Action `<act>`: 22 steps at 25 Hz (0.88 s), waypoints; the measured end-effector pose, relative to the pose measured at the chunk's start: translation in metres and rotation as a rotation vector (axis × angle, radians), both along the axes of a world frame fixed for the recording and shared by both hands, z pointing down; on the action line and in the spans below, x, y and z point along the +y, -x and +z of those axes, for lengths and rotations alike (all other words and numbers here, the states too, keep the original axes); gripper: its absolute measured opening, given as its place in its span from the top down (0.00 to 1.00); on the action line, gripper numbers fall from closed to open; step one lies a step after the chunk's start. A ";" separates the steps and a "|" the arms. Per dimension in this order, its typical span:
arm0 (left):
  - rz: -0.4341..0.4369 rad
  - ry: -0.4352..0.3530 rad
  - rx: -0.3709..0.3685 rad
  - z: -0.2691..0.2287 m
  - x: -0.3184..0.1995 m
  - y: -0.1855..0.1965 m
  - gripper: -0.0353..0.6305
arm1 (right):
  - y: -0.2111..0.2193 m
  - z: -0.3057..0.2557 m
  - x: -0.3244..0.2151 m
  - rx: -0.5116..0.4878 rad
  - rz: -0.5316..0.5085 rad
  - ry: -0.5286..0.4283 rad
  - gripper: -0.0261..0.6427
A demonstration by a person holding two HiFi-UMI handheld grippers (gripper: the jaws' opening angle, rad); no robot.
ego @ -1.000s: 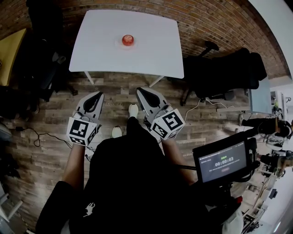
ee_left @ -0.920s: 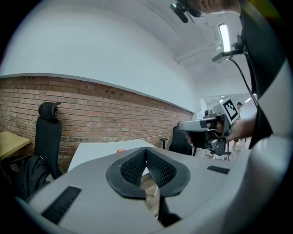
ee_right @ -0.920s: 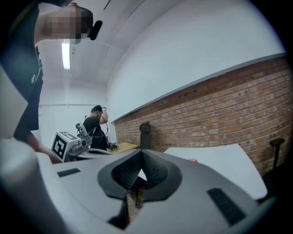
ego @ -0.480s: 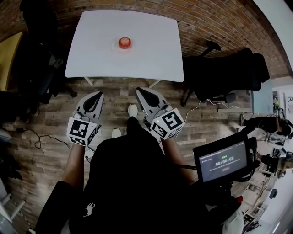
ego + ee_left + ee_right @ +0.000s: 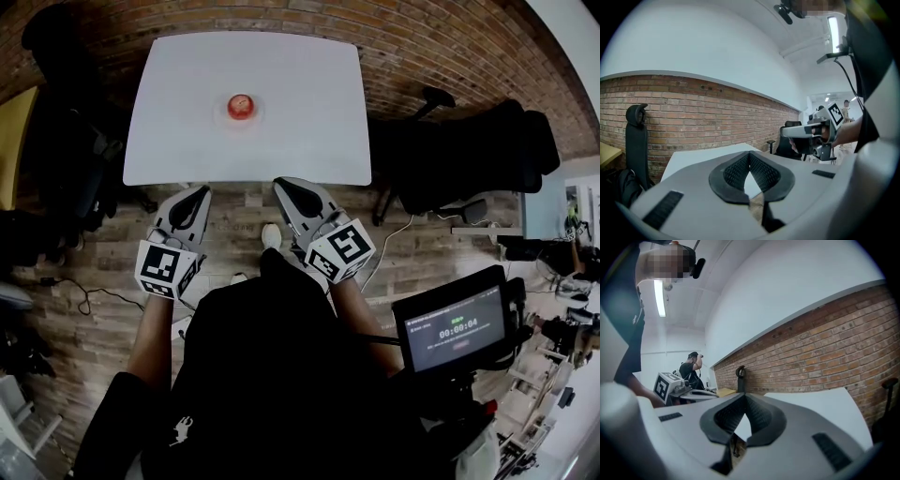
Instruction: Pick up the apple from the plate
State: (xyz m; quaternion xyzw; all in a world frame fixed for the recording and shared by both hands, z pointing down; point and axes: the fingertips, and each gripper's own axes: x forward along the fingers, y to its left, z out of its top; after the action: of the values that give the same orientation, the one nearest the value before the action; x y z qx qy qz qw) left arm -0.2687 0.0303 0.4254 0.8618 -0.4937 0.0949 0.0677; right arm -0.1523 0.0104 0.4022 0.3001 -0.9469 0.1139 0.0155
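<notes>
Both pairs of fingers are clenched on nothing. The left gripper and the right gripper hang over the wooden floor, just short of the near edge of the table. The apple sits on its plate well ahead of the fingers, roughly between the lines the two pairs point along.

The step in hand looks like the approach. To do it well, commit one gripper and spread its fingers before they reach the plate, not over it. Bring them in low and nearly level, one finger on either side of the apple at its widest part and clear of the plate's rim. A round, smooth apple may roll from a glancing touch, so close squarely and gently, then lift straight up. Keep the other gripper back, off the table
</notes>
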 end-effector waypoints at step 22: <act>-0.089 0.018 -0.022 -0.006 -0.122 -0.037 0.94 | -0.031 0.000 -0.132 -0.008 -0.109 0.015 0.96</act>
State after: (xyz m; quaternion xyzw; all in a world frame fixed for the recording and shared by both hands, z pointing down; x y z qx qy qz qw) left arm -0.2319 -0.0920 0.4193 0.8373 -0.5312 0.1057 0.0742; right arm -0.1213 -0.1218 0.4018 0.2478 -0.9610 0.1211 0.0203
